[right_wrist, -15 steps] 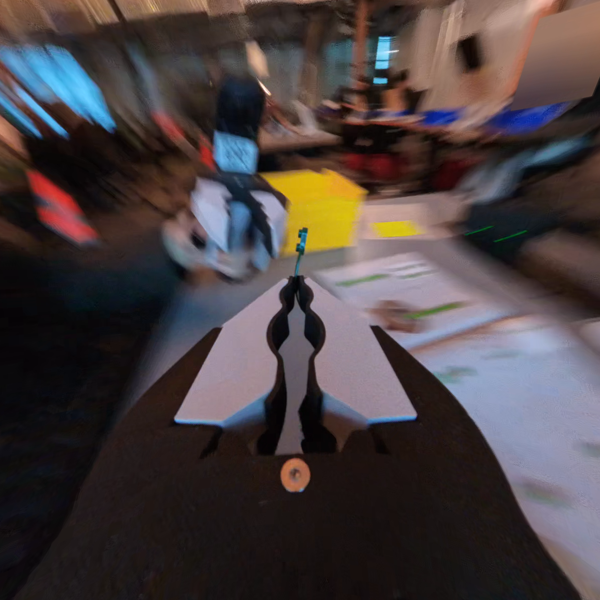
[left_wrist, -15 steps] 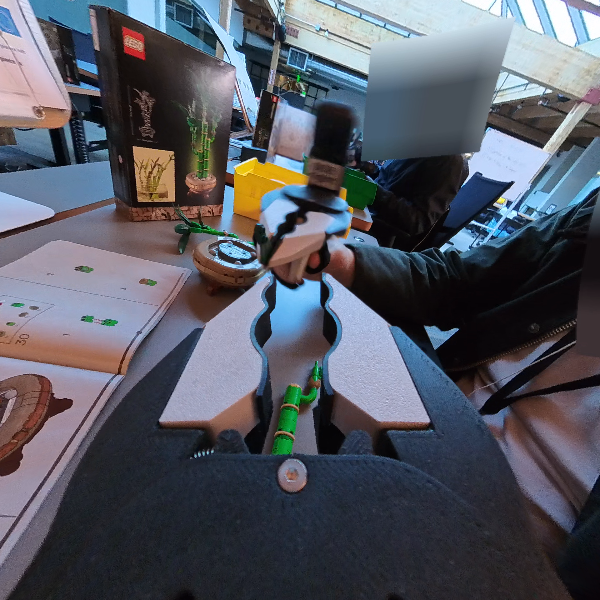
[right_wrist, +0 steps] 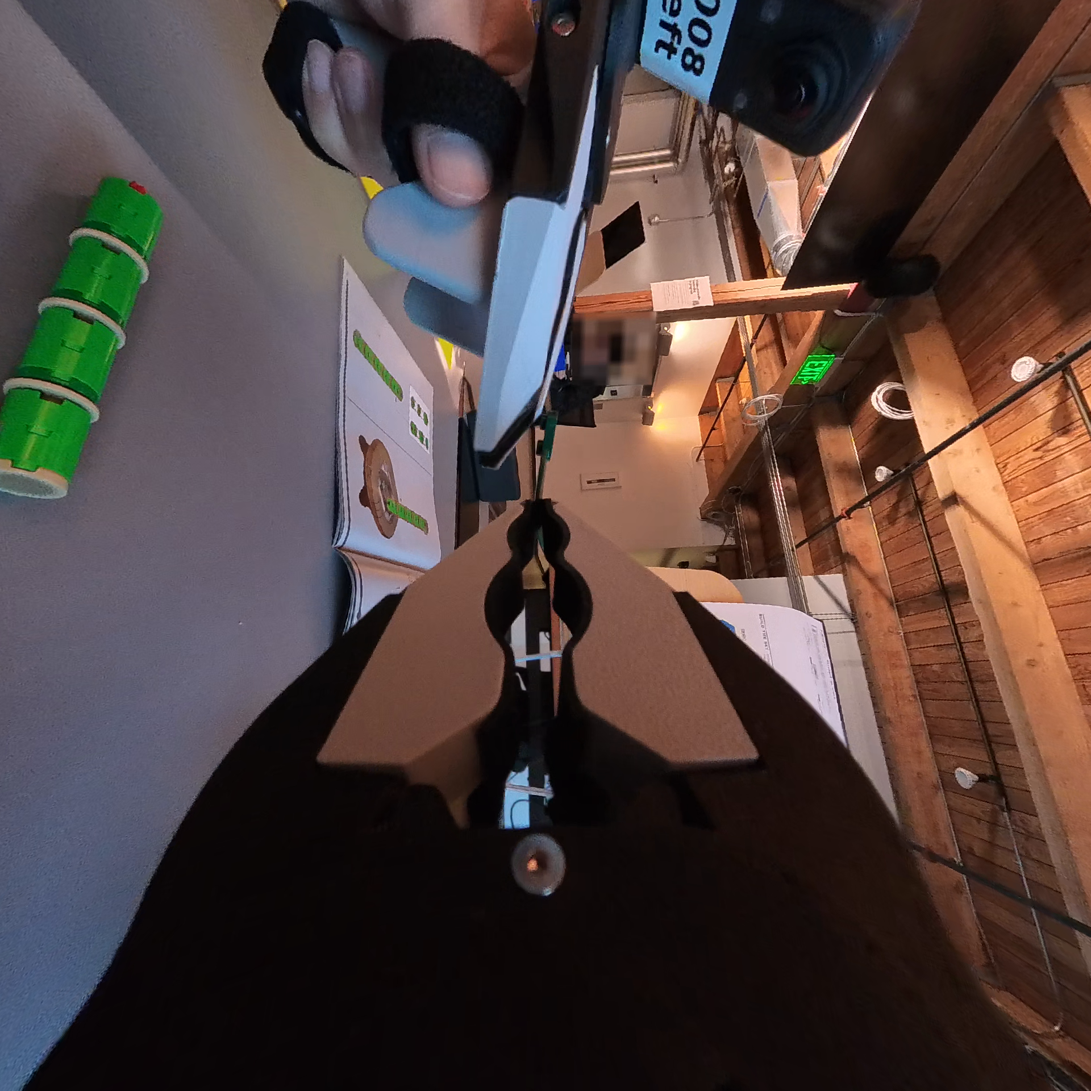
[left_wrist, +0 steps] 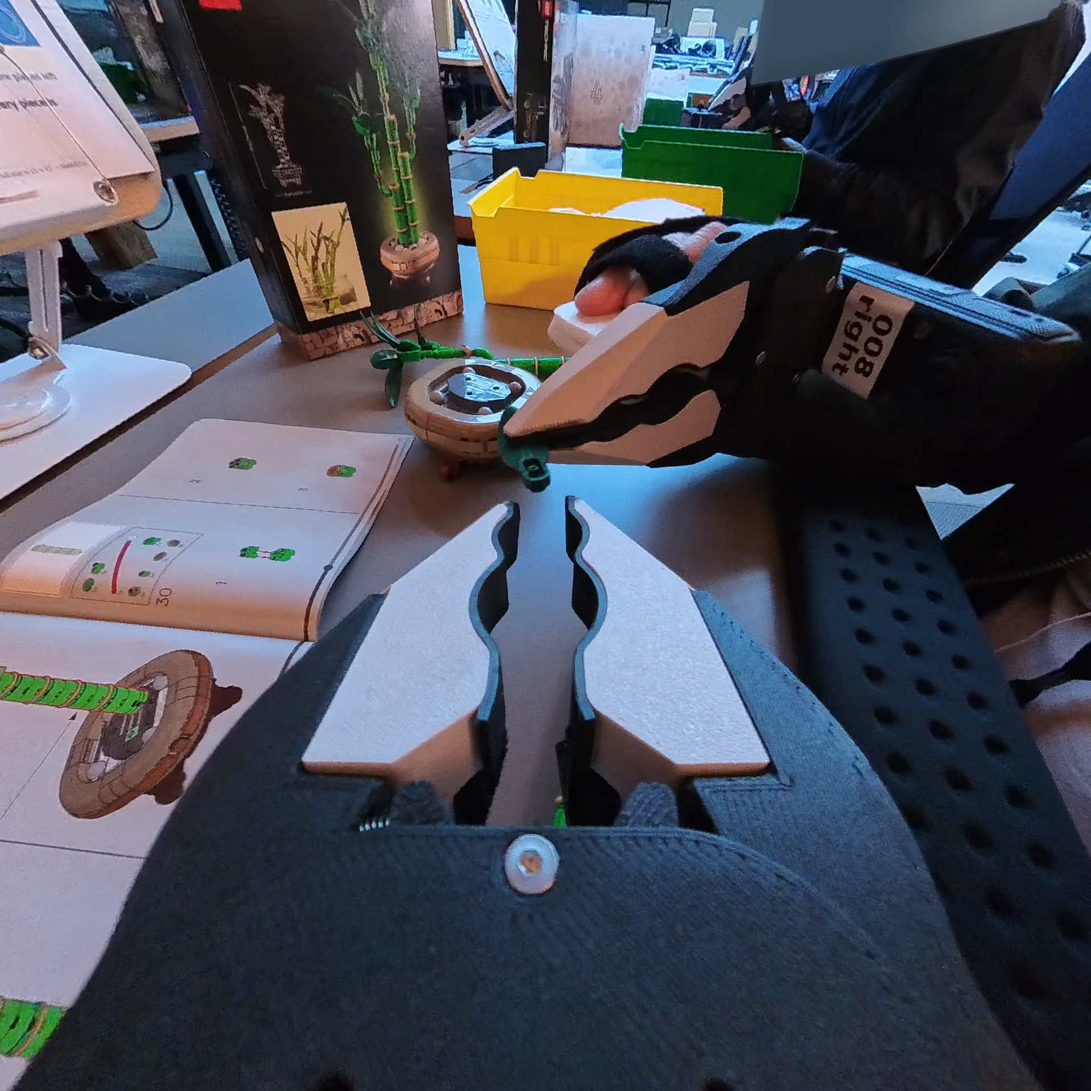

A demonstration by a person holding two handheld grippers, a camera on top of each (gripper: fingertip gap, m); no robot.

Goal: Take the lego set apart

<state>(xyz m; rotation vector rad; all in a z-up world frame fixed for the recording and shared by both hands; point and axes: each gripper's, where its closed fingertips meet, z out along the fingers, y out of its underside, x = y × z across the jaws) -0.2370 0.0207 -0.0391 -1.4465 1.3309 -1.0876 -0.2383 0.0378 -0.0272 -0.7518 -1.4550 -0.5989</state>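
Jaws on the right gripper (left_wrist: 512,433) pinch a dark green leaf piece (left_wrist: 527,463) at their tips; left gripper (left_wrist: 540,510) jaws stand apart just below it.

Glossy plastic bamboo stalk (right_wrist: 77,336); matt paper booklet (left_wrist: 195,531); rough wood wall (right_wrist: 1003,472).

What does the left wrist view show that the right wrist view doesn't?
Only the left wrist view: the box, the yellow bin, the green bin, the round base and a leafy stalk lying behind it.
Only the right wrist view: a thick green stalk lying on the table.
Both: the open manual and the right gripper, jaws shut on a dark green piece.
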